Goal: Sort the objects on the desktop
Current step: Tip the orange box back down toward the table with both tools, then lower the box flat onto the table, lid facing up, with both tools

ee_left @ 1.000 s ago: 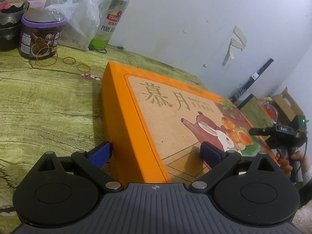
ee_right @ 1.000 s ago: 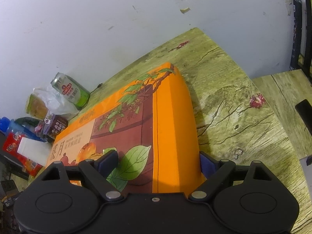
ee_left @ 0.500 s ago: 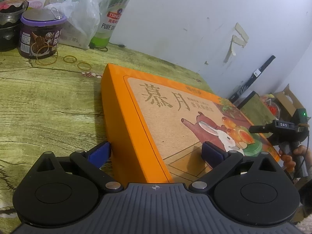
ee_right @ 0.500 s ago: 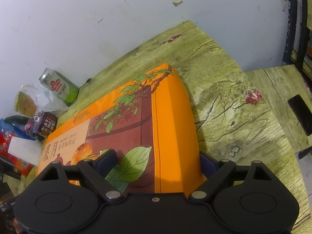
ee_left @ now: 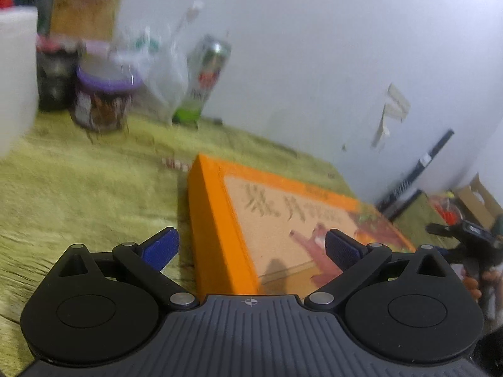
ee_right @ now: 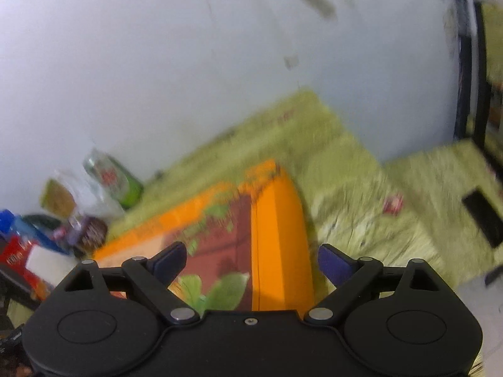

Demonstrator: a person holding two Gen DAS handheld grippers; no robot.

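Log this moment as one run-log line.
left gripper: open, straddling orange gift box edge | right gripper: open, jaws just widened, box corner between, untouched | box: on green table

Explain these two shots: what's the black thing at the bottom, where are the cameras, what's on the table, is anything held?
There is no robot. A person holds a two-finger tool in each hand, and a fisheye camera on each looks along its fingers. The black shape is that tool: the left tool in one view, the right tool in the other. Each straddles a corner of an orange box lying flat on the green table. The jaws are open and the pads are clear of it, so nothing is held. A can, a purple-lidded jar and a plastic bag sit near the wall.
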